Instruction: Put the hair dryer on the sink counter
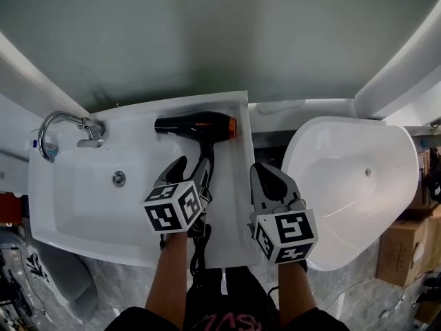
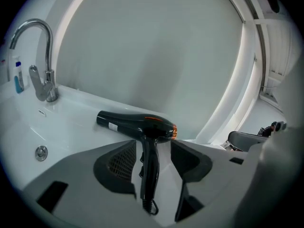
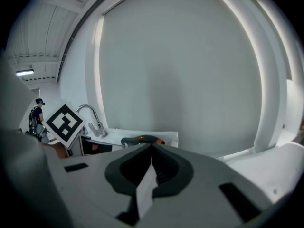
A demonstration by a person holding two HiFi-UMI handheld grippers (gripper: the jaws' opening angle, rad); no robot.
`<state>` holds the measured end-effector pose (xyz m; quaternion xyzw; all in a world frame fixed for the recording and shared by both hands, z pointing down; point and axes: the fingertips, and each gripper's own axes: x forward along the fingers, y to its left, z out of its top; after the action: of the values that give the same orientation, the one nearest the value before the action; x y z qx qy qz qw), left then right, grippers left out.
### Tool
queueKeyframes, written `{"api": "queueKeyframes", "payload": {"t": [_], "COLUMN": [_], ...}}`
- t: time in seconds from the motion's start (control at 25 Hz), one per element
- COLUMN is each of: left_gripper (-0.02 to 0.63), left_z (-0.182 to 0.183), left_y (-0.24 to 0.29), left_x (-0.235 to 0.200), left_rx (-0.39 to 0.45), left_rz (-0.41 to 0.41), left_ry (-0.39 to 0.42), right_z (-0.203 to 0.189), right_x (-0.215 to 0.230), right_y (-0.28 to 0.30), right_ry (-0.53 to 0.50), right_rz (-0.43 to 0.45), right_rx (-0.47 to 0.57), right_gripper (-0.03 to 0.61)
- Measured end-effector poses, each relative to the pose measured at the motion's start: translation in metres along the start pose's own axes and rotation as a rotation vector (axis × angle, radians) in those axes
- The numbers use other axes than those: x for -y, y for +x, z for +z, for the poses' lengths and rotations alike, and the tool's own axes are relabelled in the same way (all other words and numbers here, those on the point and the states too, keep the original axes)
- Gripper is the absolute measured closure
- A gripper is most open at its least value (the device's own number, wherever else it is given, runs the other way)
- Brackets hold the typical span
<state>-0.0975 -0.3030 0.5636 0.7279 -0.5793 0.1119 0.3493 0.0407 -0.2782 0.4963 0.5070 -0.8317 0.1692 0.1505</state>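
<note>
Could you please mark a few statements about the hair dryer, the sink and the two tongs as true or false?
1. The hair dryer lies on the counter beside the basin. True.
2. The left tongs are clamped on the hair dryer's handle. False: their jaws stand apart and press nothing.
3. The right tongs are shut and empty. True.
4. The tap stands right next to the hair dryer. False: it stands across the basin from it.

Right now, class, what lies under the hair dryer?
The white sink counter, beside the basin; the hair dryer lies flat on it. The left tool covers part of its handle in the head view.
</note>
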Motion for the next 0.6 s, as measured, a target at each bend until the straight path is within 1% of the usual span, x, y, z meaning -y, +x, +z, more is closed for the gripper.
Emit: {"api": "queueKeyframes", "payload": {"t": [0.08,0.12,0.36,0.44,0.6], "left_gripper": [0.394,0.413,0.581,0.595,0.600], "left_z": [0.005,0.008,0.023,0.028,0.046], "left_y": [-0.015,-0.024,-0.070,-0.082,-0.108], "left_x": [0.001,0.002,0.014,0.021,0.039], "left_rx": [0.027,0.044,0.122,0.148,0.214], "left_rz": [0.010,0.015,0.010,-0.001,-0.025], "left_ry": [0.008,0.014,0.052,0.075,0.123], "right_z": [0.009,0.013,0.041,0.051,0.075], "right_x": [-0.007,-0.011,-0.028,-0.031,-0.038], "right_y": [-0.009,-0.014,-0.045,-0.054,-0.073], "right_ry": [-0.004,-0.007,-0.021,-0.022,-0.037], "right_rz": [0.007,0.009,0.018,0.020,0.024], "right_rx": [0.019,0.028,0.093,0.114,0.161], "right_gripper": [0.555,0.556,0.556,0.555,0.556]}}
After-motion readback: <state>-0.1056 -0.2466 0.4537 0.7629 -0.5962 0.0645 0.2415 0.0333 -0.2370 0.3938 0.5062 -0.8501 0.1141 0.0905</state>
